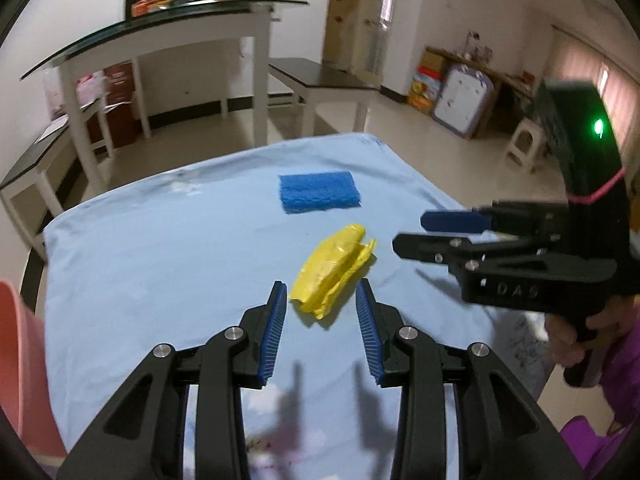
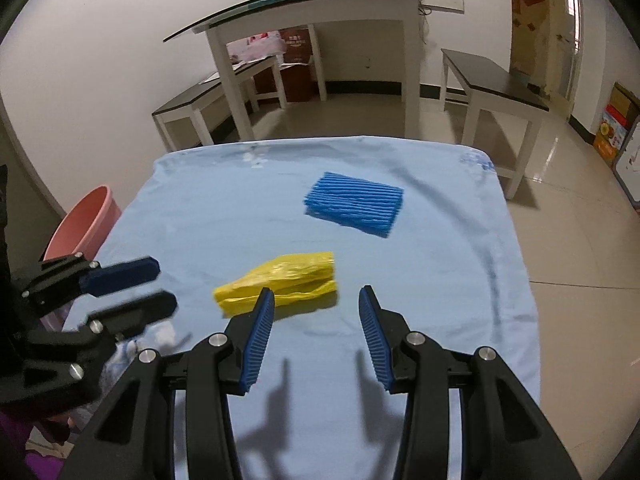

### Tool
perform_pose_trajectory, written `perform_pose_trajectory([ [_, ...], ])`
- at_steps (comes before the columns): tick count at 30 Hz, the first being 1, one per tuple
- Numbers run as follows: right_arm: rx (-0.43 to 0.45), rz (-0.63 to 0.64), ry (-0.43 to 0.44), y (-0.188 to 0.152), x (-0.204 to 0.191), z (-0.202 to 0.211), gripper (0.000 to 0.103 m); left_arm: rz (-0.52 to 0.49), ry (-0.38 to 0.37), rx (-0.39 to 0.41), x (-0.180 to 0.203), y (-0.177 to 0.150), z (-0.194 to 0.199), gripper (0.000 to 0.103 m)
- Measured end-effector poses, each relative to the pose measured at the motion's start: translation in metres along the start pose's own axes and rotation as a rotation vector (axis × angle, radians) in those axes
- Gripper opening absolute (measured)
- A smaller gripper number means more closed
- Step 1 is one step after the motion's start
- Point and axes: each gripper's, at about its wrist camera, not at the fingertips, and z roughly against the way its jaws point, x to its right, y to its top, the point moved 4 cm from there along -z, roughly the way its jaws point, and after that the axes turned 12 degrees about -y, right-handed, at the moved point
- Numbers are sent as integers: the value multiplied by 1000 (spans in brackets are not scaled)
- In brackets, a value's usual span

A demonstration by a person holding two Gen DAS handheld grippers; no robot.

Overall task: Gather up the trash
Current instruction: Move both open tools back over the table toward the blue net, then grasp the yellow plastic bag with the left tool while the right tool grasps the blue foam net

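Yellow plastic bag (image 1: 332, 274): crumpled, flat on the tabletop (image 1: 160, 248), just ahead of the left tool (image 1: 322, 304), between its spread fingertips. Left tool open, empty. Right tool (image 2: 316, 306) open, empty, bag (image 2: 280, 280) just ahead and slightly left. Judged light, soft, thin, likely slippery; not fragile. Best pinched across the bunched middle folds. Blue sponge (image 1: 319, 192) lies farther ahead. Legible marking: "DAS" embossed on the right tool body.

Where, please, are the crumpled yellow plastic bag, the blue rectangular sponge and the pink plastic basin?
Crumpled yellow plastic bag (image 1: 330, 276), left wrist view, middle.
Blue rectangular sponge (image 2: 354, 204), right wrist view, ribbed top.
Pink plastic basin (image 2: 86, 224), right wrist view, rim.
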Motion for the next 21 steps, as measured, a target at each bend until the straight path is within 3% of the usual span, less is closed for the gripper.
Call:
perform_pose_trajectory([
  [12,-9,-3,-6,9,24,-11,43,-50,-1,-124,-12,-1,-52,36],
  [18,-1,46,8,20,16,-21,43,-44,-8,-101,-16,-2,-56,36],
  [21,-2,59,20,27,13,-28,43,-49,-22,-103,-16,-5,-54,15],
])
